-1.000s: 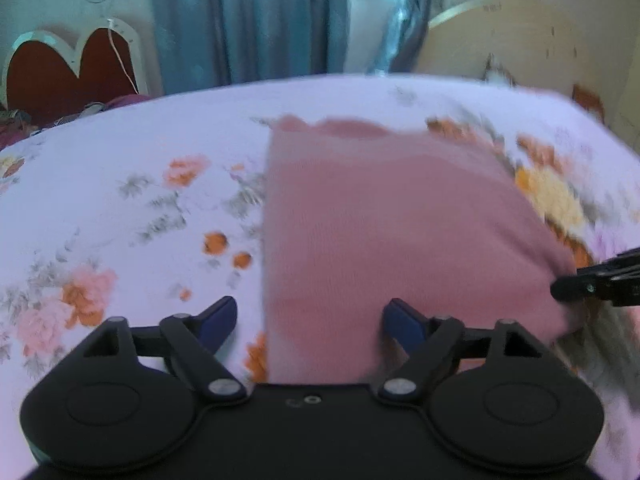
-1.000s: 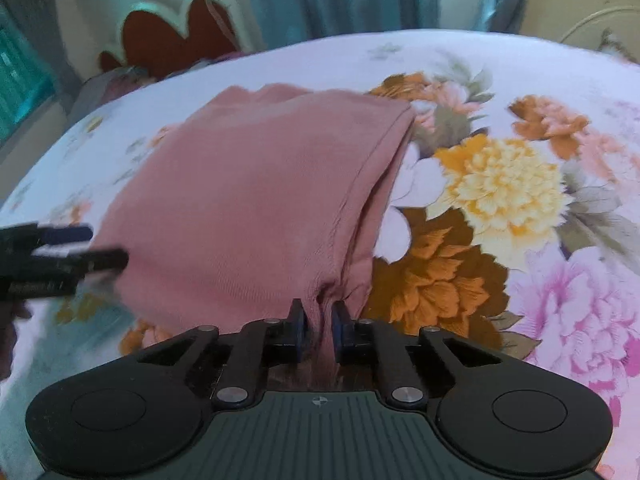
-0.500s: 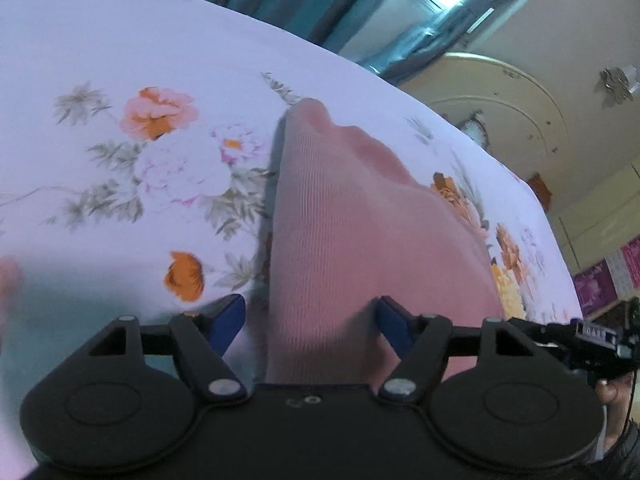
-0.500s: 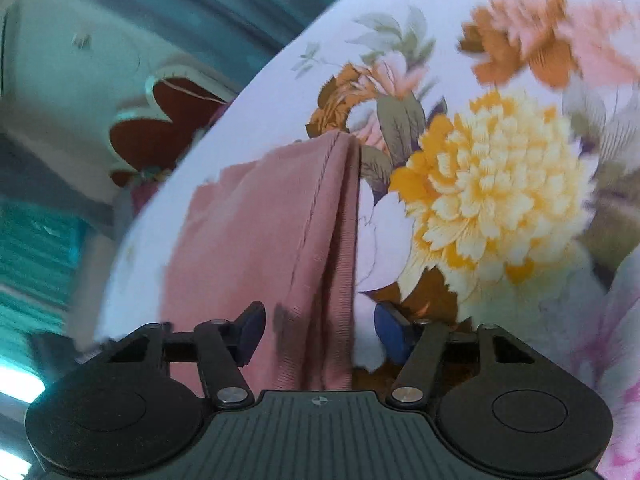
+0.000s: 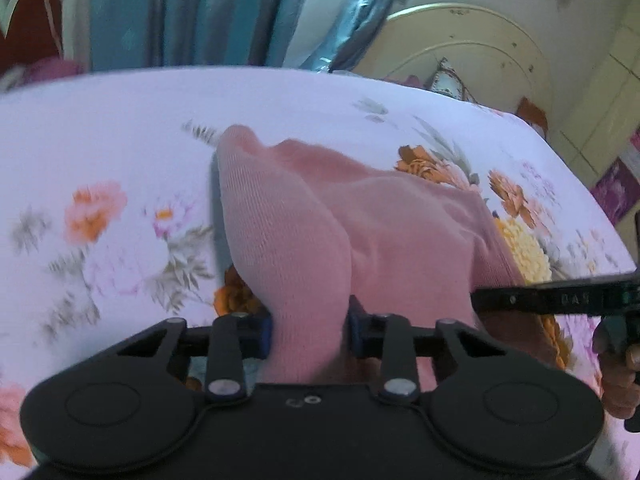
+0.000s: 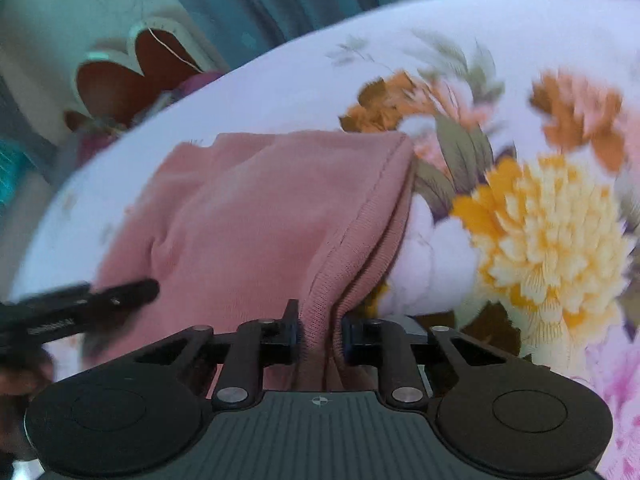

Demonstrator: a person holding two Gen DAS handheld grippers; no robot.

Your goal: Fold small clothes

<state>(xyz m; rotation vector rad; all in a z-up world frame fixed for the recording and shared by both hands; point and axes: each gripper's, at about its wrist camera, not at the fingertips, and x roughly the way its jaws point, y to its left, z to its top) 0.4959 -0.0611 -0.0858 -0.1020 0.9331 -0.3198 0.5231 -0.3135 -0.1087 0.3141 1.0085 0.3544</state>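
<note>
A pink knit garment (image 5: 360, 232) lies partly folded on a floral bedsheet (image 5: 100, 152). My left gripper (image 5: 310, 332) is shut on a bunched fold at the garment's near left edge, lifting it into a ridge. My right gripper (image 6: 320, 332) is shut on the garment's (image 6: 256, 216) near right hemmed edge, fabric pinched between its pads. The right gripper's finger shows as a black bar in the left wrist view (image 5: 552, 300); the left gripper shows as a black bar at the left of the right wrist view (image 6: 80, 304).
The floral bedsheet (image 6: 540, 220) covers the whole bed. Blue curtains (image 5: 200, 12) hang behind. A cream headboard (image 5: 472, 48) stands at the far right, and a red heart-shaped cushion (image 6: 132, 68) at the far left.
Both grippers were open around the garment's near edge half a second ago; both have now closed on the fabric and raised it slightly.
</note>
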